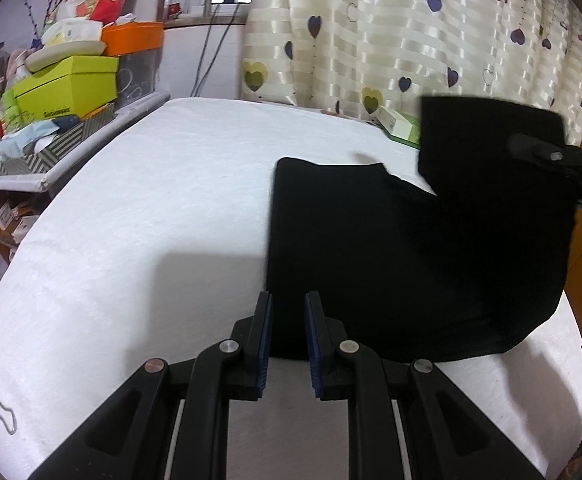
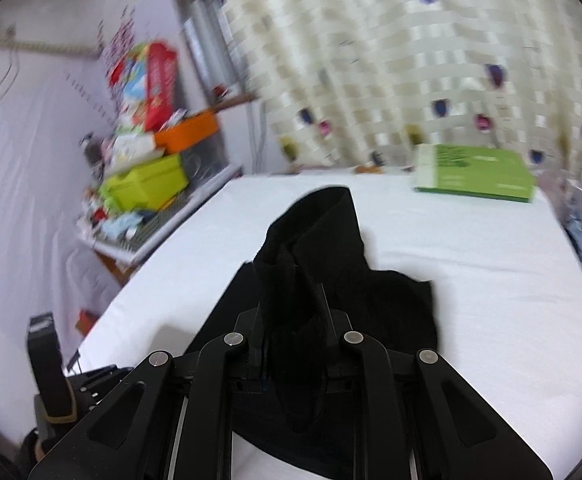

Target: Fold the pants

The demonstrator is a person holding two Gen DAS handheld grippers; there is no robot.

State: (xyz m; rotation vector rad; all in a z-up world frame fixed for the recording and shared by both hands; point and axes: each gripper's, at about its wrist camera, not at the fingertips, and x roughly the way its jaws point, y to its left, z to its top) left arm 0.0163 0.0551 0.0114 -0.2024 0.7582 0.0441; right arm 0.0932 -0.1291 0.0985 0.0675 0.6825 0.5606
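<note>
The black, matte knit pants (image 1: pixel 371 248) lie partly flat on the white, lightly textured fabric-covered table (image 1: pixel 131 220), directly ahead of and to the right of the left gripper (image 1: pixel 288 340). That gripper stands open, its blue ribbed pads (image 1: pixel 315 344) apart and empty, just short of the near hem. One end of the garment is lifted off the surface at the far right, held up by the right gripper (image 2: pixel 293 344), whose black fingers are clamped on a bunched fold of the cloth.

The right wrist view, blurred, shows the raised fabric rising in a peak ahead of the claw; the left view shows the flat rectangular portion instead. A flat green cardboard box (image 2: pixel 475 178) rests far ahead and right. Left of both claws, a shelf holds a lime-green lidded box (image 1: pixel 67 86) and an orange box (image 1: pixel 133 38); their contents cannot be seen.
</note>
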